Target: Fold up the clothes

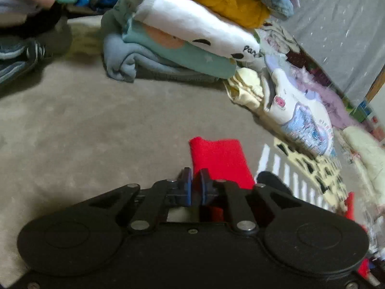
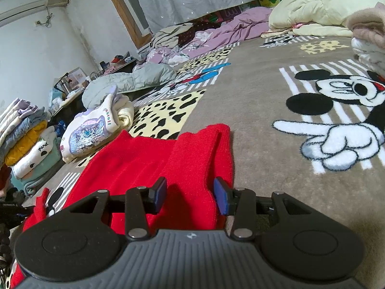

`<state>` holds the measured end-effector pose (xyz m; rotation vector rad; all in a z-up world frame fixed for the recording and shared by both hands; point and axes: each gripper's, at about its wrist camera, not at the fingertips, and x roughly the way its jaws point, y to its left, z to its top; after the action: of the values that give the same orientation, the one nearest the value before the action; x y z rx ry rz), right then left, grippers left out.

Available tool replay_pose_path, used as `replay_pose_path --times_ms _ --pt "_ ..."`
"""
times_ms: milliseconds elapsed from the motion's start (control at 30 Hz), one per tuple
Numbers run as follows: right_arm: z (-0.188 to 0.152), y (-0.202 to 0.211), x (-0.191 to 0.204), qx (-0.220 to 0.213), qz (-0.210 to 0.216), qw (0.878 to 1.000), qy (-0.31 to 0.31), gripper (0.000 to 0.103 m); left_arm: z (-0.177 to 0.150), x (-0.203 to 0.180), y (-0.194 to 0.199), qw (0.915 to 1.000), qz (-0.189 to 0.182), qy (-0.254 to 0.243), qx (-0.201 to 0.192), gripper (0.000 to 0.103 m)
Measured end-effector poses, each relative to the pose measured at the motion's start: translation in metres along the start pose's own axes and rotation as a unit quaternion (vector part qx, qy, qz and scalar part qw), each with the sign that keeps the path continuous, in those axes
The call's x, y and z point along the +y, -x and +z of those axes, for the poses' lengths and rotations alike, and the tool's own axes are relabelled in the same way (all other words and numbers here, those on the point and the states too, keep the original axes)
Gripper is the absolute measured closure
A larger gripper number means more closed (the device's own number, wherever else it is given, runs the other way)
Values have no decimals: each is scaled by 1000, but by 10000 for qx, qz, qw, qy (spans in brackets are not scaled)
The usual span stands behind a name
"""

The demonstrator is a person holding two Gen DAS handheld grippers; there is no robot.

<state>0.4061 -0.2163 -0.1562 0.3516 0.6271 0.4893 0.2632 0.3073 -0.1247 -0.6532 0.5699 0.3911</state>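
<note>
My left gripper (image 1: 195, 187) has its jaws pressed nearly together, and a thin bit of the red garment (image 1: 220, 162) sits pinched between the blue pads (image 1: 188, 185). In that view the red cloth runs forward and to the right from my fingertips, lying on the grey-brown carpet (image 1: 101, 125).

My right gripper (image 2: 190, 196) hangs with its jaws spread wide, holding nothing. The red garment (image 2: 154, 161) lies flat on the carpet (image 2: 259, 101) directly under and ahead of those open fingers, one folded layer ending in a rounded edge toward the far side. A narrow red strip trails off near the lower left of that view.

Beside the garment, to its left, a white top with a shiny cat print (image 2: 91, 132) lies bundled. Farther left stands a stack of folded clothes (image 2: 31, 142), with a yellow piece and a white one lettered in black. The same stack (image 1: 192, 24) fills the top of my left view. A cartoon mouse pattern (image 2: 346, 110) covers the carpet to the right, well apart from the garment.
</note>
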Motion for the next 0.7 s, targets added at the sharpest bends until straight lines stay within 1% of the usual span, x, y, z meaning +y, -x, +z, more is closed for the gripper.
replay_pose_path --times_ms 33,67,100,167,233,267,333,400,467,500,533,600,667,700 --pt "0 0 0 -1 1 10000 -3 59 2 0 5 9999 61 40 -69 80" --pt "0 0 0 -2 2 10000 -7 59 2 -3 14 9994 211 -34 -254 73" --pt "0 0 0 -3 0 10000 -6 59 1 -9 20 9990 193 -152 -365 65" --pt "0 0 1 -7 -8 10000 10 59 -2 -21 31 9976 116 -398 -553 65" --pt "0 1 2 -20 -1 10000 44 59 -10 -44 33 9958 -355 -730 -416 65" --pt "0 1 3 -34 2 10000 56 62 -15 -57 33 9936 -588 -905 -342 65" --pt "0 3 2 -77 11 10000 51 66 -29 -88 27 9860 -1014 -1315 -150 65" --pt "1 4 1 -95 43 9999 21 68 -44 -116 21 9782 -1316 -1606 58 65" --pt "1 5 -1 -112 78 9999 -15 74 -57 -136 16 9709 -1488 -1870 161 65" --pt "1 5 -1 -116 91 9999 -29 74 -63 -145 13 9677 -1534 -1990 197 65" --pt "2 5 -2 -121 100 9999 -38 77 -67 -152 10 9653 -1573 -2070 236 65" --pt "2 6 -2 -137 143 9998 -55 84 -72 -160 7 9627 -1679 -2099 313 65" --pt "2 6 -3 -137 176 9997 -57 96 -72 -167 5 9615 -1742 -2096 348 65" --pt "2 7 -2 -150 200 9997 -47 96 -72 -169 4 9614 -1766 -2078 358 65"
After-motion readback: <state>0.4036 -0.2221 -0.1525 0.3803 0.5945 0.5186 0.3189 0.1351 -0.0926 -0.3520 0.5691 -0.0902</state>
